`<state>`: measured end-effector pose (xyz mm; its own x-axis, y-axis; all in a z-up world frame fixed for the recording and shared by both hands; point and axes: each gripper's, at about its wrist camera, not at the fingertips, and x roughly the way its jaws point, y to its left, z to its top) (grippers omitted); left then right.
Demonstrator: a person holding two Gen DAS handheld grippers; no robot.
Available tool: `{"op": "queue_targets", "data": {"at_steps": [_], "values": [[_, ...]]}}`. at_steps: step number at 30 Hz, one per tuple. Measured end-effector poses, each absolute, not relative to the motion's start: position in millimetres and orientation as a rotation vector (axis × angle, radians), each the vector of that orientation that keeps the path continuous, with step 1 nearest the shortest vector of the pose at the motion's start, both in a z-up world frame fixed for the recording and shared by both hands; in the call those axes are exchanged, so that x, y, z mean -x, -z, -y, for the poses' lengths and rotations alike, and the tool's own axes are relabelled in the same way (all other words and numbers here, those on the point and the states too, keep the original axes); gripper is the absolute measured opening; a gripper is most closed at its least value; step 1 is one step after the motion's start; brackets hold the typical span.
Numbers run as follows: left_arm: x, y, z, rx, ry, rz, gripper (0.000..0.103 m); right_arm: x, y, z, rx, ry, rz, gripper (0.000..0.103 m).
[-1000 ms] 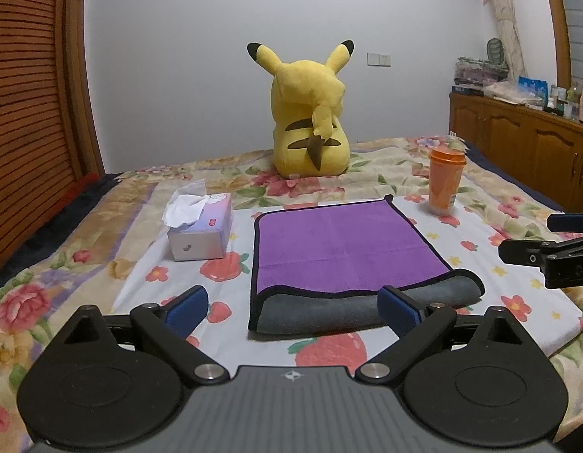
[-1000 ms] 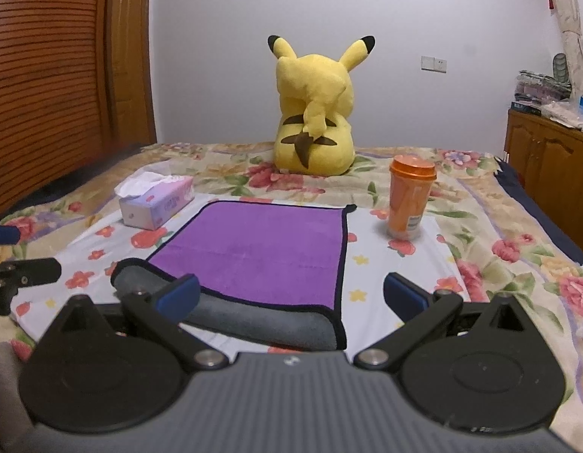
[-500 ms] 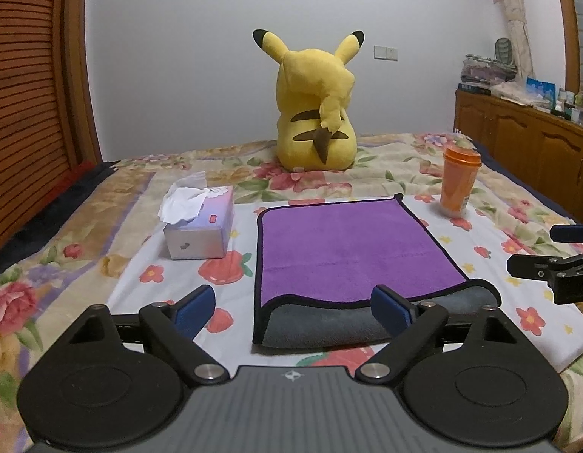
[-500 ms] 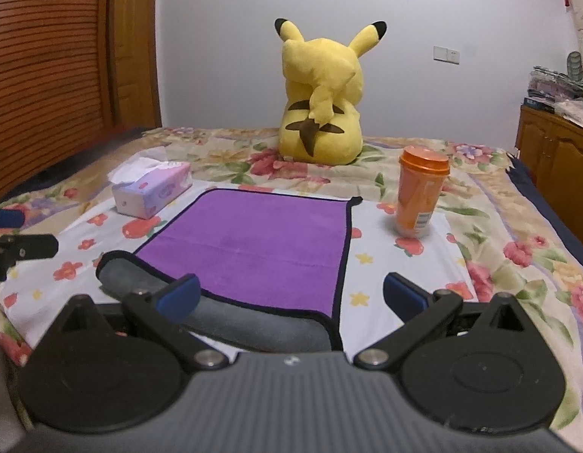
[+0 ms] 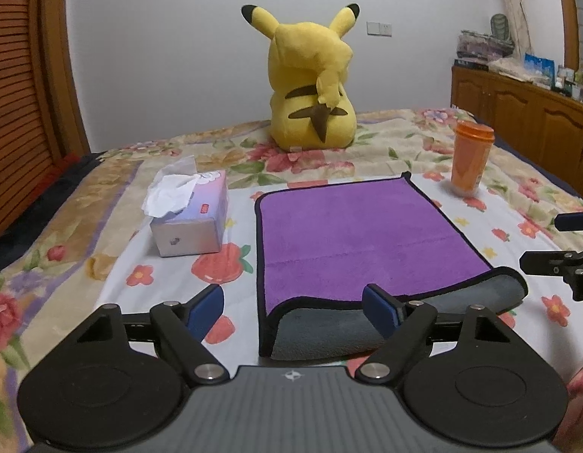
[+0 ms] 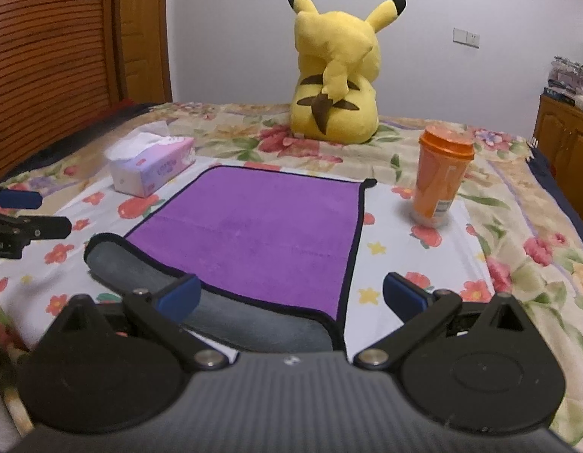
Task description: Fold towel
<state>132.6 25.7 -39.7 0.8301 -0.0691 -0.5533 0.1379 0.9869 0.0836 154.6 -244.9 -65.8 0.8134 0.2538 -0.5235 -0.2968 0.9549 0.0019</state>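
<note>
Purple towel (image 5: 352, 234), black-edged, near edge rolled back showing grey underside

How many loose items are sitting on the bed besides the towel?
3: the tissue box left of the towel, the orange cup beyond its far right corner, and the yellow plush behind it. Anything nearer than the grippers is out of view.

You are looking across a bed (image 5: 412, 139) with a flowery cover. Behind it stands a plain white wall (image 5: 178, 37) with a small light switch (image 5: 378, 28) on it. On your left is a brown wooden door with slats (image 6: 46, 56). On your right a low wooden cabinet (image 5: 518, 109) runs along the wall, with piles of stuff (image 5: 484, 43) on top. A pale curtain (image 5: 516, 3) hangs above it.
</note>
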Motion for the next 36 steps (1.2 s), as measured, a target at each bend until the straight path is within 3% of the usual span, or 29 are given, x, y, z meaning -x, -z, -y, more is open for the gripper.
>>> {"op": "queue_targets", "data": {"at_steps": [10,21,24,36], "values": [[-163,57,-31,-0.144,0.134,-0.632,0.085,-174,77,249,0.064,-0.321,-0.607,0.103],[-188,76,-39,-0.116,0.17,-0.717,0.07,-190,88,251,0.043,-0.332,-0.67,0.102],[-194,85,-40,-0.113,0.187,-0.757,0.064,-192,91,251,0.038,-0.332,-0.699,0.088],[-197,99,-44,-0.094,0.19,-0.832,0.05,-201,105,261,-0.005,-0.318,-0.792,0.088]]}}
